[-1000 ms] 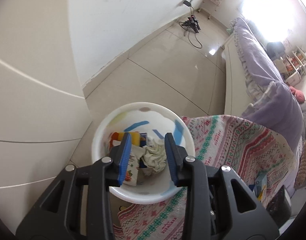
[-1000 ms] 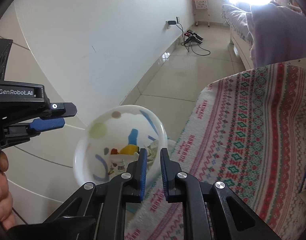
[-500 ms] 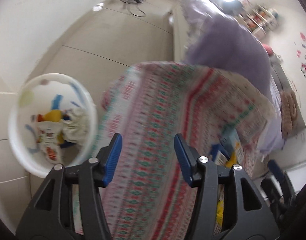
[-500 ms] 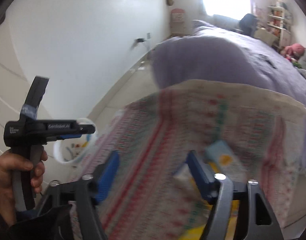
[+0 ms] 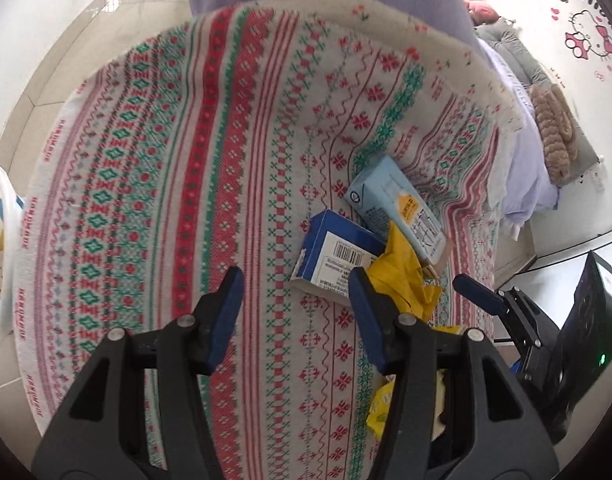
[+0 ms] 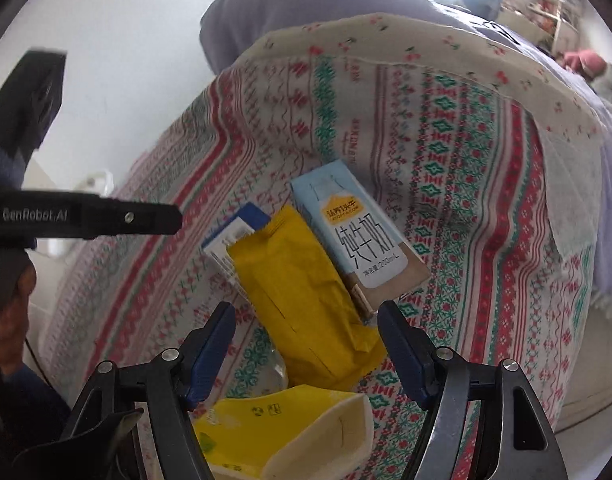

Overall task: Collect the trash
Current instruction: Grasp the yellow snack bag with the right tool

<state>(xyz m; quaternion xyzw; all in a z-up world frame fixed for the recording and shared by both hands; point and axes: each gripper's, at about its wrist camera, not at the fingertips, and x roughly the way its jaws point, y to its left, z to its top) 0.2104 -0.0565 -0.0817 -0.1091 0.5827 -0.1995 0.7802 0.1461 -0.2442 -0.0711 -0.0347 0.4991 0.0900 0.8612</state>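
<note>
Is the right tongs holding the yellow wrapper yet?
No, the right tongs hang open above the yellow wrapper, pads clear of it on both sides.

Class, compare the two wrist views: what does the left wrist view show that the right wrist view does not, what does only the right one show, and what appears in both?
Only the left wrist view shows the cartoon cat wall sticker and the barcode on the blue box.

Only the right wrist view shows the person's hand and the printed front of the milk carton, plus a pale yellow carton close to the camera.

Both show the patterned cloth, the blue box, the milk carton and the yellow wrapper, and each gripper standing open over them.
</note>
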